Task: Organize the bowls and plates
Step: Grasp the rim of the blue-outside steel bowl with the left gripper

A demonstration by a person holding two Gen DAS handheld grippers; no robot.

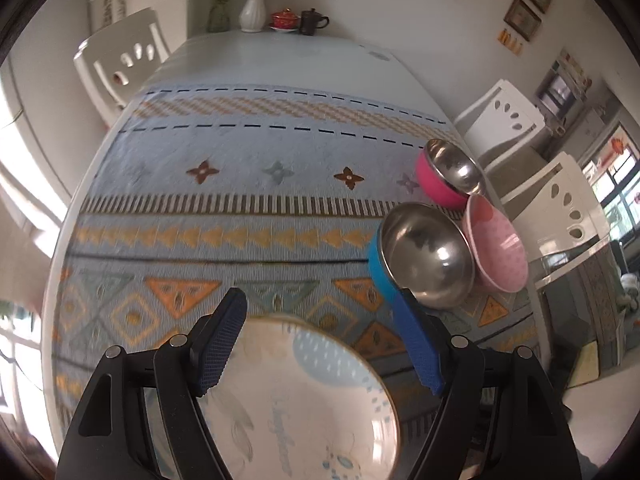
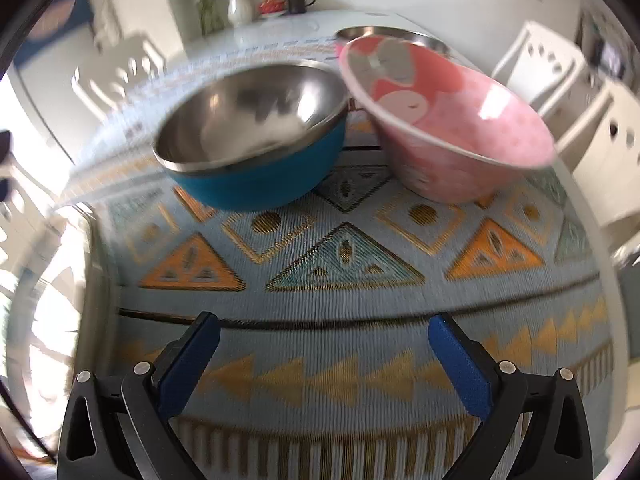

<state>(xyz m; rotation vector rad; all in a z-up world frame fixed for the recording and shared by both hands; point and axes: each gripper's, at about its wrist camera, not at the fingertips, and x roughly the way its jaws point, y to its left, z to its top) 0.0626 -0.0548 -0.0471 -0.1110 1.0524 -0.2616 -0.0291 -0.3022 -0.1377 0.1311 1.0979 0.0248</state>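
Note:
In the left wrist view my left gripper (image 1: 320, 304) is open above a white plate with a pale blue pattern (image 1: 304, 400) that lies on the patterned tablecloth (image 1: 240, 200); its fingers stand either side of the plate's far rim. To the right stand a blue steel-lined bowl (image 1: 424, 258), a pink ceramic bowl (image 1: 498, 248) and a magenta steel-lined bowl (image 1: 448, 176). In the right wrist view my right gripper (image 2: 324, 330) is open and empty, low over the cloth, short of the blue bowl (image 2: 256, 136) and pink bowl (image 2: 448, 120). The magenta bowl's rim (image 2: 384, 34) shows behind.
A white vase with flowers (image 1: 253, 12), a red lidded cup (image 1: 285, 20) and a dark mug (image 1: 312, 21) stand at the table's far end. White chairs stand at the left (image 1: 120, 60) and right (image 1: 560, 200) sides. The table's right edge is close to the bowls.

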